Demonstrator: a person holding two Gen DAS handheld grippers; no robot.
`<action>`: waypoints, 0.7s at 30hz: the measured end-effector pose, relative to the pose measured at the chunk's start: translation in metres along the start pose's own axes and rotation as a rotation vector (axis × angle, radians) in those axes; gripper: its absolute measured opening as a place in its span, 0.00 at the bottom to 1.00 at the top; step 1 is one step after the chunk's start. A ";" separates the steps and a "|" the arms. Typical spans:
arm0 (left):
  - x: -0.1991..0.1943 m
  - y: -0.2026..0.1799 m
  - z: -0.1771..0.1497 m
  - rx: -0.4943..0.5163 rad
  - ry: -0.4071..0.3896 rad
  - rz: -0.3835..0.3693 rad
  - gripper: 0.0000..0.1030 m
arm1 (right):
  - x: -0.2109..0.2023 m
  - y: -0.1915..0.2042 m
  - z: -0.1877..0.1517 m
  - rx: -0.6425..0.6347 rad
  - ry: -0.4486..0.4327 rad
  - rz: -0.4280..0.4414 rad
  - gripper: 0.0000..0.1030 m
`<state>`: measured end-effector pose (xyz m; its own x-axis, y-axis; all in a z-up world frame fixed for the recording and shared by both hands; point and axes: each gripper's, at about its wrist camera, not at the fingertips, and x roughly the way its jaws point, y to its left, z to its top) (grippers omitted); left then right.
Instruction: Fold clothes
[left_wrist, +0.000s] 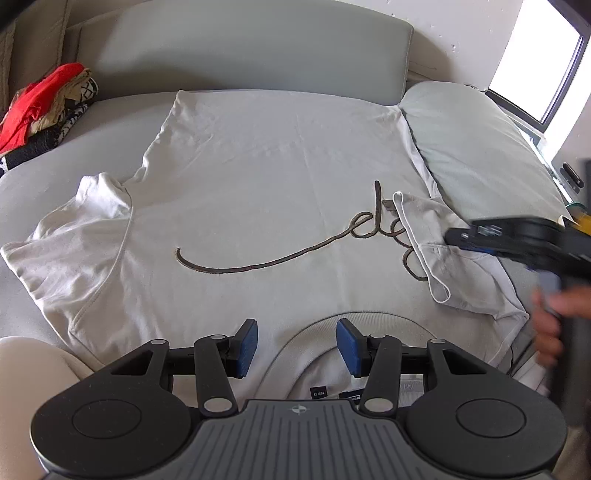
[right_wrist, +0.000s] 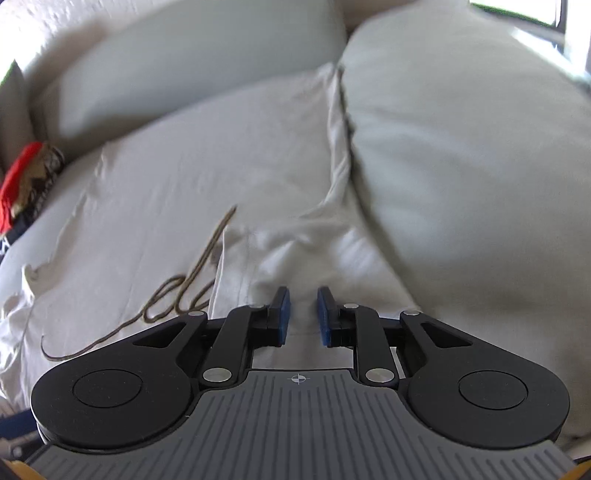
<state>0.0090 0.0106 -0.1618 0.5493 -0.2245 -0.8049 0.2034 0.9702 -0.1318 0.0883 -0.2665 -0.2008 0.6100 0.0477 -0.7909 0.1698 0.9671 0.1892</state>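
The white T-shirt (left_wrist: 258, 192) lies flat on the grey sofa (left_wrist: 236, 48), collar (left_wrist: 314, 332) toward the person and hem toward the backrest, so its long axis runs away from both grippers. The right sleeve (left_wrist: 439, 240) is already folded onto the chest. The right gripper (right_wrist: 303, 314) is just above this sleeve, fingers a little apart, holding nothing. The left gripper (left_wrist: 297, 347) hovers at the collar, fingers spread and empty; the flat left sleeve (left_wrist: 74, 236) is nearer to it.

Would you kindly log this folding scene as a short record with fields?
garment: white T-shirt with brown script lettering, spread flat on the grey sofa
right sleeve: folded inward over the lettering
left gripper: open, above the collar
right gripper: jaws apart over the sleeve
elsewhere: red and patterned clothes pile; grey cushion
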 end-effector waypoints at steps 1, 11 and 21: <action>-0.001 0.000 0.000 0.001 0.000 0.003 0.45 | -0.003 0.004 0.001 -0.029 0.006 0.067 0.16; 0.001 -0.002 0.000 0.005 0.008 0.016 0.45 | -0.033 -0.026 -0.008 0.078 0.038 0.084 0.34; 0.003 -0.008 -0.001 0.023 0.026 0.002 0.45 | -0.067 -0.039 -0.035 0.128 0.192 0.279 0.35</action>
<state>0.0084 0.0017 -0.1638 0.5288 -0.2202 -0.8197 0.2213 0.9681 -0.1173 0.0135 -0.2988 -0.1759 0.4924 0.3632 -0.7910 0.1197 0.8719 0.4748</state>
